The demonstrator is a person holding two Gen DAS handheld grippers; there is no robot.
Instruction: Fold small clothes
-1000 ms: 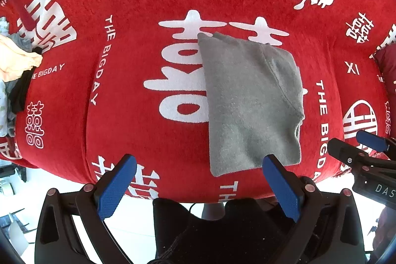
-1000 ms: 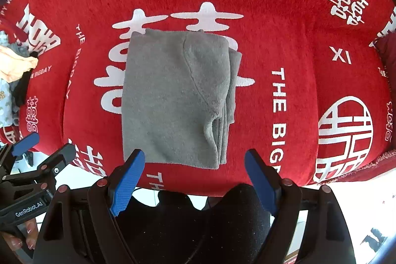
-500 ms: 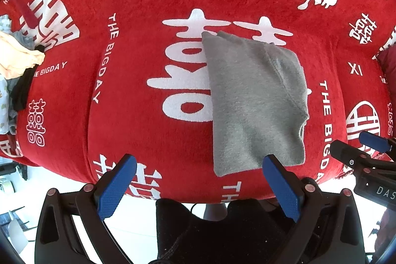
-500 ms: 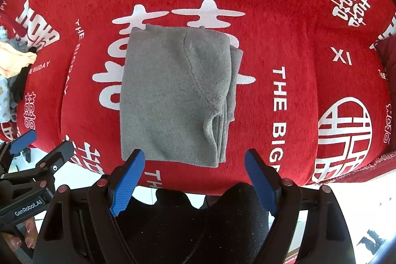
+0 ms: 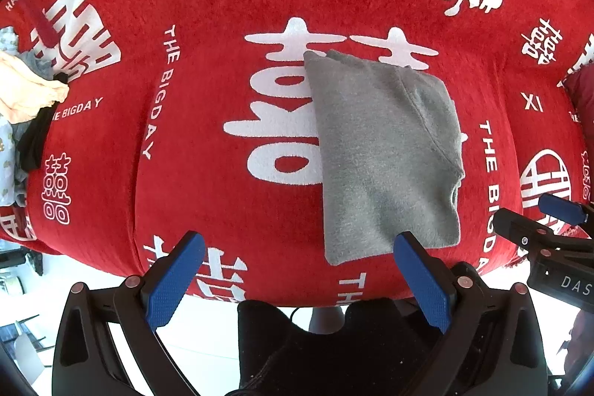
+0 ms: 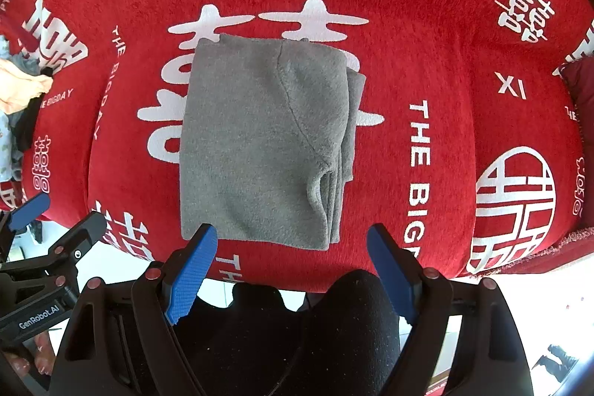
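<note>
A folded grey fleece garment (image 5: 382, 151) lies flat on the red cloth with white characters (image 5: 230, 10); it also shows in the right wrist view (image 6: 260, 143), with layered edges on its right side. My left gripper (image 5: 297, 277) is open and empty, held near the cloth's front edge, left of the garment's near corner. My right gripper (image 6: 293, 266) is open and empty, just in front of the garment's near edge. Each gripper shows at the other view's side: the right gripper (image 5: 549, 232), the left gripper (image 6: 48, 244).
A pile of other small clothes (image 5: 26, 106), peach, black and pale patterned, lies at the far left of the cloth; it also shows in the right wrist view (image 6: 18, 102). A dark red cushion (image 5: 581, 88) sits at the right edge. White floor lies below the cloth's front edge.
Both grippers have drawn slightly nearer and the garment sits a little lower in both views. The garment itself has not moved and both grippers stay open.
</note>
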